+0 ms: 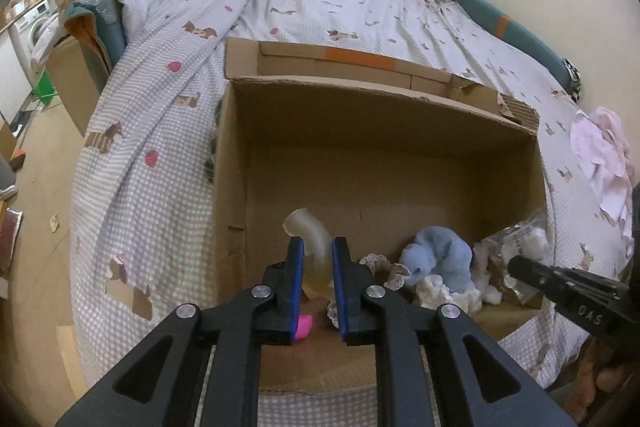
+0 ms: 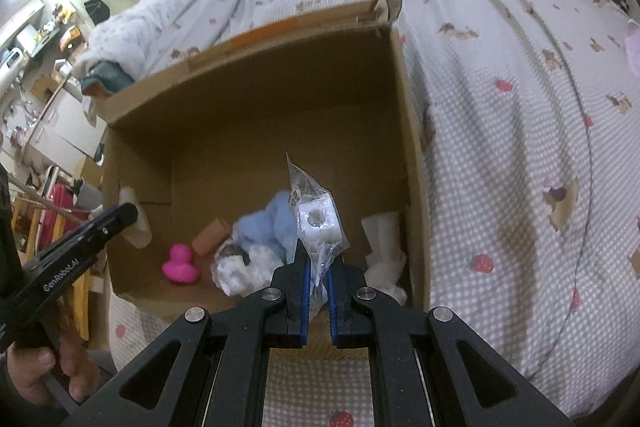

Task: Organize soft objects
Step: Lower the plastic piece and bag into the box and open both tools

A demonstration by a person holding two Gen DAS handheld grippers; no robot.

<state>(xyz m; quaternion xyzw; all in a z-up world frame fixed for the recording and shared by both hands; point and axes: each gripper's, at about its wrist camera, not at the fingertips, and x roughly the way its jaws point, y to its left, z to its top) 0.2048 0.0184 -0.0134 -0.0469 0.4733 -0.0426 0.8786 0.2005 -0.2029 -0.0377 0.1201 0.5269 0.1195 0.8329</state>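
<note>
Pink duck (image 2: 180, 264) shows whole from right wrist only.

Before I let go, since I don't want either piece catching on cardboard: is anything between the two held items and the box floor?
No wall blocks them. The left gripper holds the translucent curved piece over bare floor of the cardboard box. The right gripper holds the clear plastic bag just above the blue plush, so it would probably land on that.
</note>
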